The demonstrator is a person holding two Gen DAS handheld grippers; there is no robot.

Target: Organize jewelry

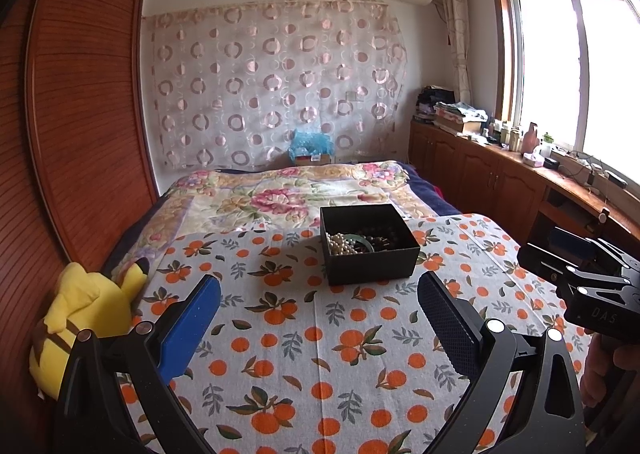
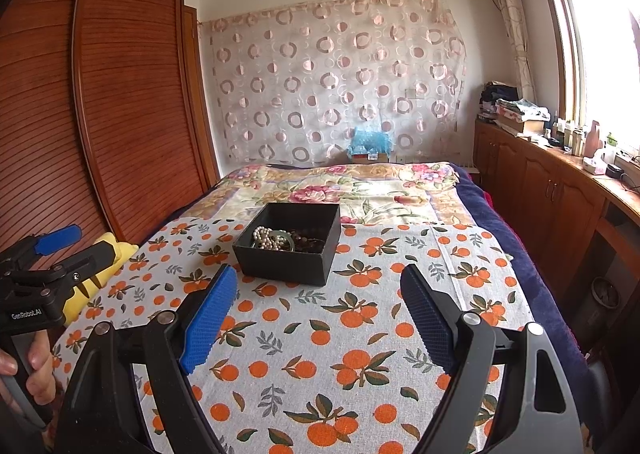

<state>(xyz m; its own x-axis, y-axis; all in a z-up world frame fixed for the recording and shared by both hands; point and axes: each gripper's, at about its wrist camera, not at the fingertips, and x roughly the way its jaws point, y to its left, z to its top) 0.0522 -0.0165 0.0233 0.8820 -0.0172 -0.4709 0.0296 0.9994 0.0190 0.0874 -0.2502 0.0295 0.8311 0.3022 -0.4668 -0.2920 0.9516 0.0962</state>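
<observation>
A black open box (image 1: 370, 254) stands on the orange-print cloth (image 1: 304, 338); it also shows in the right wrist view (image 2: 289, 259). Inside lie a white pearl string (image 1: 339, 244), a green bangle (image 1: 360, 240) and dark beads (image 1: 380, 236); the pearls show in the right wrist view (image 2: 267, 238) too. My left gripper (image 1: 320, 286) is open and empty, held short of the box. My right gripper (image 2: 318, 282) is open and empty, just in front of the box. Each gripper shows at the edge of the other's view, the right one (image 1: 580, 274) and the left one (image 2: 52, 250).
A yellow plush toy (image 1: 86, 318) lies at the cloth's left edge by the wooden wardrobe (image 1: 80, 114). A floral bedspread (image 1: 288, 194) lies beyond the box. Wooden cabinets with clutter (image 1: 500, 158) run along the right under the window.
</observation>
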